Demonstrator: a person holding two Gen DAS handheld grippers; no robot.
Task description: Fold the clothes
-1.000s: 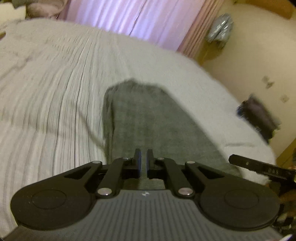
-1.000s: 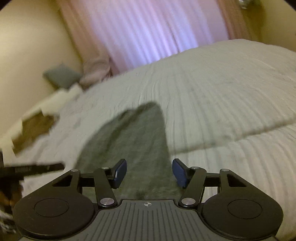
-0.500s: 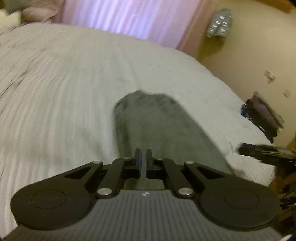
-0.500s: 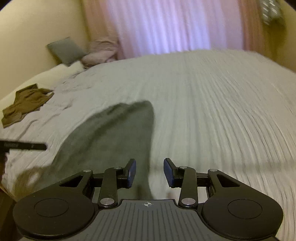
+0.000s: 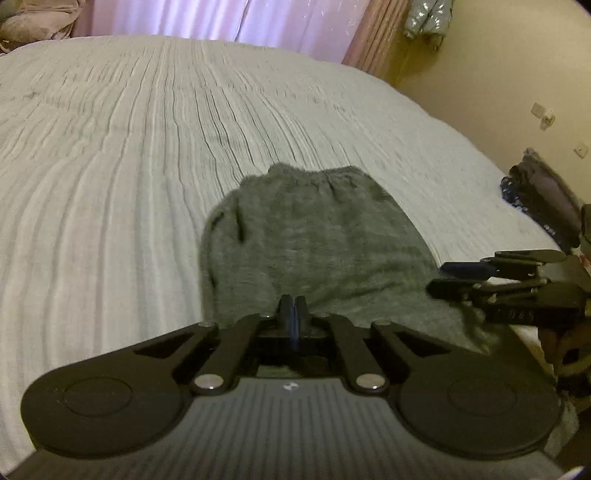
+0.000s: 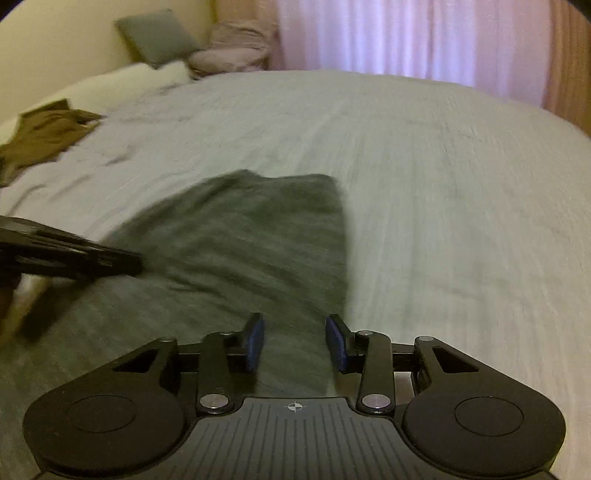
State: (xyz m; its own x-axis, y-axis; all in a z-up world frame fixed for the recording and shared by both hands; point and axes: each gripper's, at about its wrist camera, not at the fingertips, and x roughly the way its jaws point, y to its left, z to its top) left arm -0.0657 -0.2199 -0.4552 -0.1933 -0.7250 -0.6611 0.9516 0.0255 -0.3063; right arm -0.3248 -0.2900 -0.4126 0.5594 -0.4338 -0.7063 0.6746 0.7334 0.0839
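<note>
1. Holding the grey garment (image 5: 314,240) at its near hem: my left gripper (image 5: 293,308) looks pinched shut on the cloth; my right gripper (image 6: 295,341) is spread, hem between its pads.
2. Garment lies long on the bed (image 5: 129,147), waistband far end.
3. I judge the right should close before any lift, both ends kept level.
4. Plenty of bare bed beyond; the edge is near on the right, brown garment (image 6: 44,133) well apart.

- A bedroom in a home: a wide bed (image 5: 147,147) under a pale ribbed cover fills the room.
- Pink curtains (image 6: 406,37) glow behind it.
- A grey pillow (image 6: 157,35) leans on the cream wall (image 5: 498,74).
- Brown clothing (image 6: 40,136) lies crumpled on the bed.
</note>
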